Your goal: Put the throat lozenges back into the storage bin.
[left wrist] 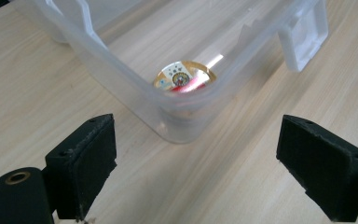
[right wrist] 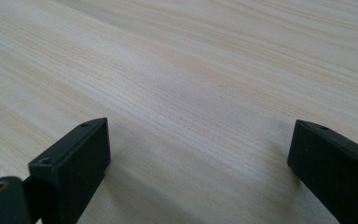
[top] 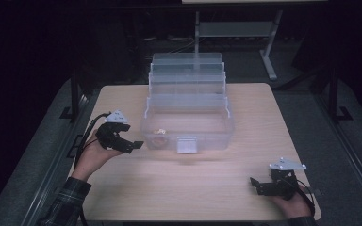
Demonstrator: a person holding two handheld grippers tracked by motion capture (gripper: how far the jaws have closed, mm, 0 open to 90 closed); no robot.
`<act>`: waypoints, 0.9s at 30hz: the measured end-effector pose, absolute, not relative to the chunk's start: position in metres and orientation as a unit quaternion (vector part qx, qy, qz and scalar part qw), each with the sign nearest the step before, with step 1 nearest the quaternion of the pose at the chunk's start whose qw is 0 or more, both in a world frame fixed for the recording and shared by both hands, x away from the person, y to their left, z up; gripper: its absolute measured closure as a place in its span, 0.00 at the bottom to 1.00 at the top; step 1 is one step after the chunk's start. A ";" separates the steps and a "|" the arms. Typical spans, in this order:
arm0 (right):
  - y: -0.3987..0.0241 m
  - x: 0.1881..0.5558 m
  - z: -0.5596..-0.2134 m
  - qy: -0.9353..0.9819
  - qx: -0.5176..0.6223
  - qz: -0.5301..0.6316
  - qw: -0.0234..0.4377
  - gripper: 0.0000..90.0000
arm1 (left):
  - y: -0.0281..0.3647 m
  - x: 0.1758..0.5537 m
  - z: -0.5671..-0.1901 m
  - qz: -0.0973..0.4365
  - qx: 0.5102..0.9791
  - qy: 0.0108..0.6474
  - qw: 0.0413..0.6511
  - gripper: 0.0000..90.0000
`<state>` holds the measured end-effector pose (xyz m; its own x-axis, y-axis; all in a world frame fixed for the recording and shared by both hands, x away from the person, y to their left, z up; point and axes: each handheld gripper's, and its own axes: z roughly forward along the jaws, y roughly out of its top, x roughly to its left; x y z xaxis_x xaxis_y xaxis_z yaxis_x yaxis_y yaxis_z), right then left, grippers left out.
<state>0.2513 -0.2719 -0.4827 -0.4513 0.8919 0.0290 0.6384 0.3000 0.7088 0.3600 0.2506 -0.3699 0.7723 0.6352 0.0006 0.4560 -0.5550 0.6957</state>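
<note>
A clear plastic storage box (top: 187,127) stands open near the middle of a light wooden table (top: 207,183), its stepped tiers and lid folded up and back behind it. A white latch (top: 186,144) sits on the middle of its front wall. Inside, in the front left corner of the box floor, lies a small round object (left wrist: 184,77), gold-rimmed with a white and red face.

Translucent plastic box (top: 187,123), wood-grain table (top: 193,183)

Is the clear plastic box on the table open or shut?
Open. The clear plastic box has its tiered trays swung back, exposing a small round object on its bottom.
</note>
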 end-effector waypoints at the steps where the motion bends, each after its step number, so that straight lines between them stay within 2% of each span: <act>1: -0.272 0.251 -0.483 0.784 0.488 0.334 0.190 0.06 | 0.254 0.356 -0.373 0.128 0.871 0.316 0.353 0.13; 27: -0.272 0.251 -0.483 0.784 0.488 0.334 0.190 0.06 | 0.276 0.324 -0.398 0.137 0.858 0.337 0.362 0.13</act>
